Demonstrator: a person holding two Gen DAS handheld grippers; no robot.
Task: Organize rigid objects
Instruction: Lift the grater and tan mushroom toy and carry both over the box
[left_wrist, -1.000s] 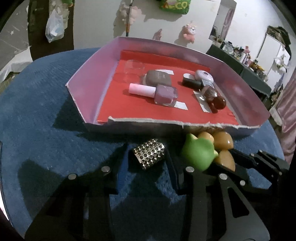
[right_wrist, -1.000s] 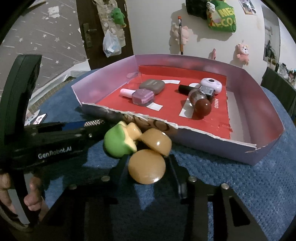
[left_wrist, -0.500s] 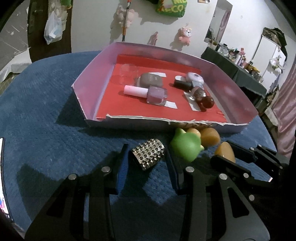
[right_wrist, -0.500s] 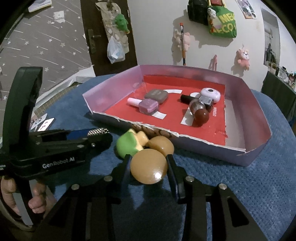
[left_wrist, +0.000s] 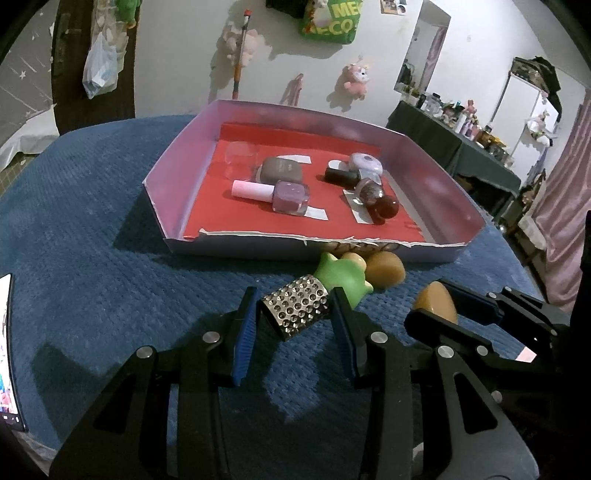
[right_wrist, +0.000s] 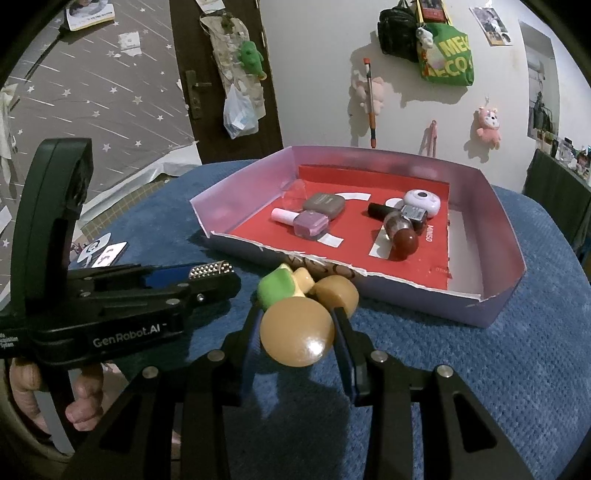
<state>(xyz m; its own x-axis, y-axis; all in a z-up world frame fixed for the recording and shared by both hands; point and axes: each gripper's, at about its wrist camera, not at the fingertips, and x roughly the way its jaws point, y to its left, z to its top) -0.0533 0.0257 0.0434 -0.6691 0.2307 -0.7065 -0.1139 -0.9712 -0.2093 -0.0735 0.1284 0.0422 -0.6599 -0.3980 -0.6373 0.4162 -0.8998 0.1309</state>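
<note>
Left wrist view: a studded metal piece (left_wrist: 295, 308) is gripped in the left claw (left_wrist: 295, 314), above the blue-covered table (left_wrist: 92, 258) and just short of the torn near wall of the box (left_wrist: 177, 192). The step in hand is judged to be the carry to the box; that wall must next be cleared.

Right wrist view: a round tan piece (right_wrist: 297, 331) is clamped by the right claw (right_wrist: 297, 334). A green toy (right_wrist: 275, 290) lies beside the wall. Open red floor is offered at the box's front.

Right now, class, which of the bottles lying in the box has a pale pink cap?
The lilac nail polish bottle, lying nearer the box's left wall. The others, the brown bottle and the black one, lack pink caps.
</note>
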